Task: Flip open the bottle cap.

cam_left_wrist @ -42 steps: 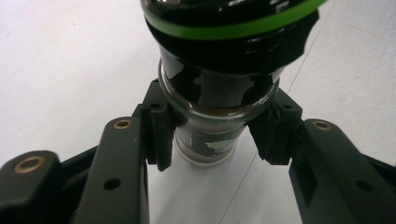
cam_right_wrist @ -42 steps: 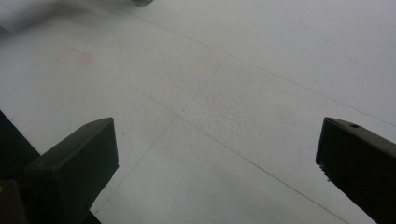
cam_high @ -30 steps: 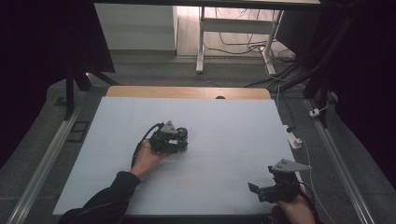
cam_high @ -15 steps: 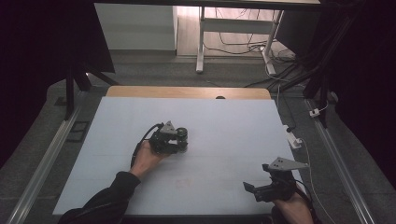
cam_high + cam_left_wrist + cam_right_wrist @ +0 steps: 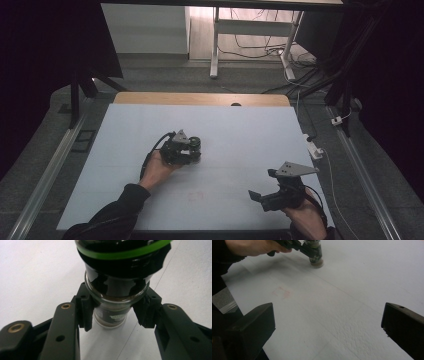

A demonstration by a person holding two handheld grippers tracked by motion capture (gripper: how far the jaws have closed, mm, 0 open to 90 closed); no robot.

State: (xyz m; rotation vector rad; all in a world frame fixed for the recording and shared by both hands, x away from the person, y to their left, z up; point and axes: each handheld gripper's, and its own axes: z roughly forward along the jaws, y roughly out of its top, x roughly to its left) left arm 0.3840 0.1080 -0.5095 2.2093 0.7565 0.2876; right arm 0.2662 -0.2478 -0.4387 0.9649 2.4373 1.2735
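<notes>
Left gripper view: a small glass jar (image 5: 115, 293) with black lid and green band is seen clamped at its body by the left tool (image 5: 115, 312), standing on the white bench (image 5: 32, 272). High view: right tool (image 5: 261, 194) is held wide open, nothing between jaws, well apart near the bench's front edge.

Left tool (image 5: 192, 150) clamped tight; right tool (image 5: 260, 192) spread wide.

Dim room; high view dark at both sides, bright patch beyond the table's (image 5: 125, 125) far edge. White top evenly lit, soft shadows. Glare streaks on the jar's (image 5: 117, 293) glass, its lid blurred close up. Right gripper's (image 5: 328, 327) jaws out of focus.
</notes>
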